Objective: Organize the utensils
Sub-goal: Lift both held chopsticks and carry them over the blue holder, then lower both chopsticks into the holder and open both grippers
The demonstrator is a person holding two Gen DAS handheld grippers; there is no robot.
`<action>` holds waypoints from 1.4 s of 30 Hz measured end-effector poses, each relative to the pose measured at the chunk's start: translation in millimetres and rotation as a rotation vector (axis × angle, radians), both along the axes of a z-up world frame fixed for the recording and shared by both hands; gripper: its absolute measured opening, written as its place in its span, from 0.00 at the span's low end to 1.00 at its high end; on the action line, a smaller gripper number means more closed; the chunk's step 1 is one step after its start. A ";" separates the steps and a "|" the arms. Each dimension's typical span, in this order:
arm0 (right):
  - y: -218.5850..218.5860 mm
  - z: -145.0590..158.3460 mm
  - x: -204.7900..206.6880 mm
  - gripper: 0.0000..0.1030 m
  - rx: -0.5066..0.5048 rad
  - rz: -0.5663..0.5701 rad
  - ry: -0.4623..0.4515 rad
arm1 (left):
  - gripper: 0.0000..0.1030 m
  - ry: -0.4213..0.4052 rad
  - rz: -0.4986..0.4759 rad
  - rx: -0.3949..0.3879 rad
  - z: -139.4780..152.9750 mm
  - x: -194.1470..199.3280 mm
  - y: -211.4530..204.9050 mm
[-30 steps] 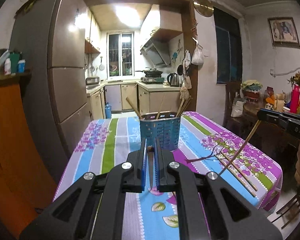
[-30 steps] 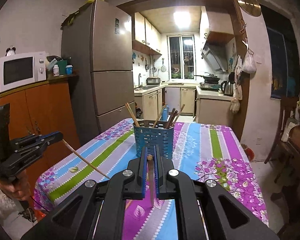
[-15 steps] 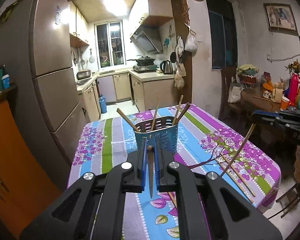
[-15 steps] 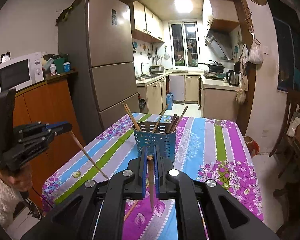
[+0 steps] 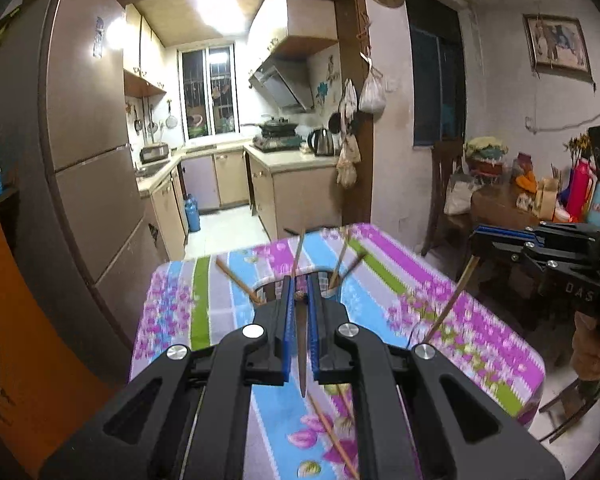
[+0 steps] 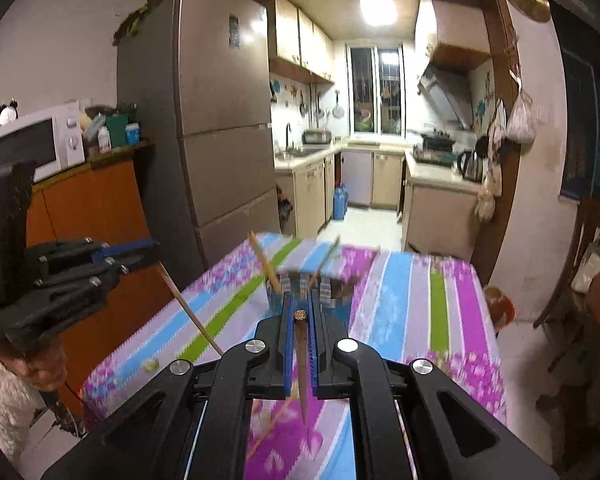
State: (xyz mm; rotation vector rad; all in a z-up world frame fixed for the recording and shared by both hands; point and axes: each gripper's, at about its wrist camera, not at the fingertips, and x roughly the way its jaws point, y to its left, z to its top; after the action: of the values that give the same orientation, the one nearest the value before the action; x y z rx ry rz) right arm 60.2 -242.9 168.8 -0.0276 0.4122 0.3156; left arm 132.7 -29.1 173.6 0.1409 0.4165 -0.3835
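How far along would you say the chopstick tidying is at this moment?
Partly done: several chopsticks already stand in the blue holder. In hand: left gripper and right gripper each clamp one chopstick. Left: loose chopsticks on the tablecloth.

Slanting chopsticks [image 6: 265,261] across the holder [image 6: 300,286] mouth, ahead of both claws

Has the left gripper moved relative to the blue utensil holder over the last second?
Yes. The left gripper has risen and closed in: the blue utensil holder, earlier fully visible ahead, now sits mostly hidden behind its fingertips.
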 end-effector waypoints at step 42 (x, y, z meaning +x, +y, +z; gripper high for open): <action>11.6 -4.2 170.7 0.08 0.075 -0.159 -0.032 | 0.05 -0.009 0.182 -0.046 1.0 153.0 -10.4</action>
State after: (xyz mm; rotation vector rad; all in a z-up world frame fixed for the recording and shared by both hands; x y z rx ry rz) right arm 231.0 -231.3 164.6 0.0732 0.3678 0.1732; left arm 285.6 -39.5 174.6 0.0596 0.4078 -0.2132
